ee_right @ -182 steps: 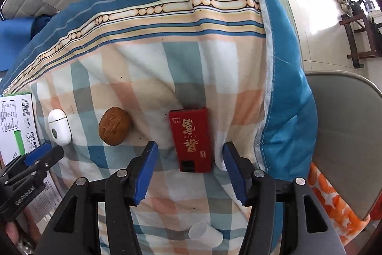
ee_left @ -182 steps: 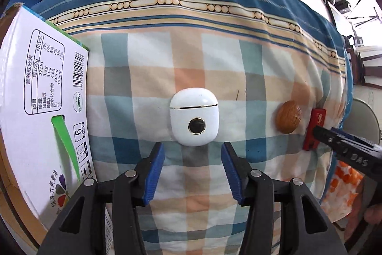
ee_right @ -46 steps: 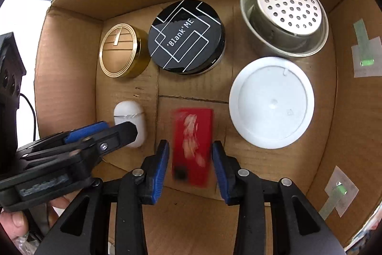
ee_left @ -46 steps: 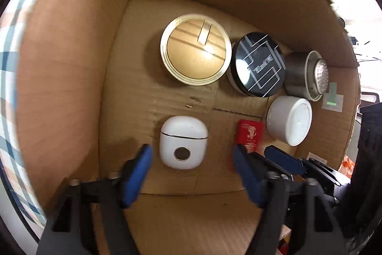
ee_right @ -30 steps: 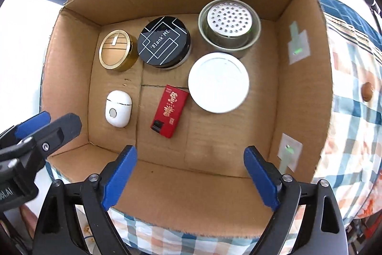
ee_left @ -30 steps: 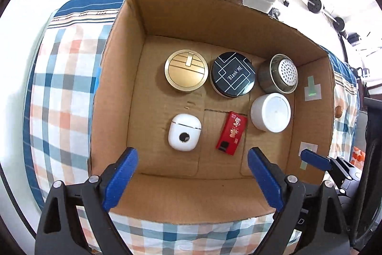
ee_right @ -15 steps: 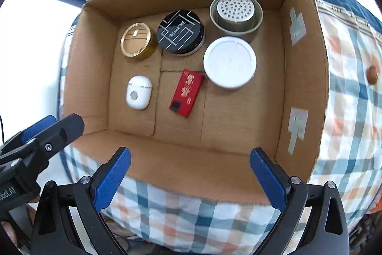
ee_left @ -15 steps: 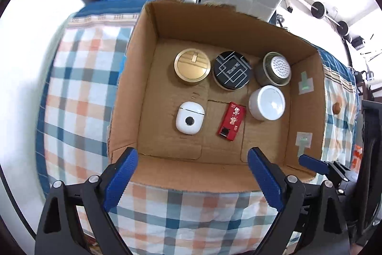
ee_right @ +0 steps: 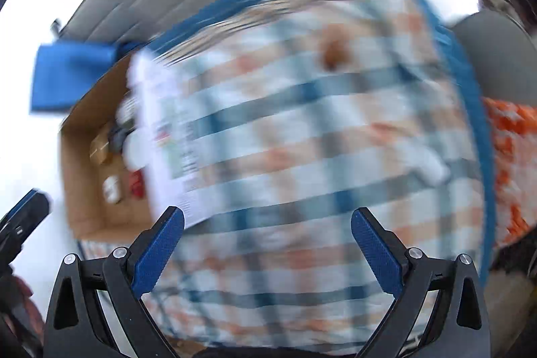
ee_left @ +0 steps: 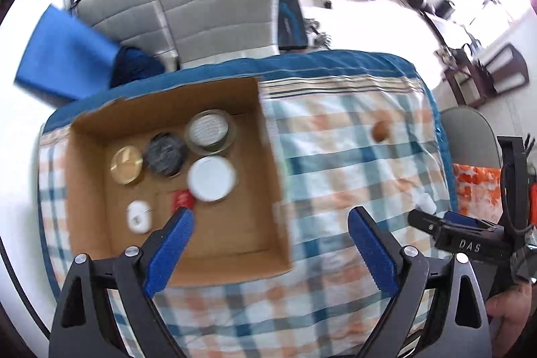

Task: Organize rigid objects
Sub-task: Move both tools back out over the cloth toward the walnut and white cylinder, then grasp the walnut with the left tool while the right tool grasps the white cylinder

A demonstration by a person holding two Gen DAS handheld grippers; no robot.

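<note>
A cardboard box sits on the left of the checked cloth. Inside lie a white earbud case, a red packet, a gold tin, a black tin, a metal strainer cup and a white lid. A brown walnut and a small white cup lie on the cloth to the right. My left gripper is open and empty, high above the box's right side. My right gripper is open and empty above the blurred cloth; the walnut and cup show there.
The checked cloth covers a table with a blue border. A grey chair stands behind it, a blue mat at the left, an orange patterned cloth and another chair at the right. Barbells lie on the floor behind.
Both grippers have risen and swung right, away from the box. The box now sits at the left of both views, and the walnut and cup have come into view. The right view is motion-blurred.
</note>
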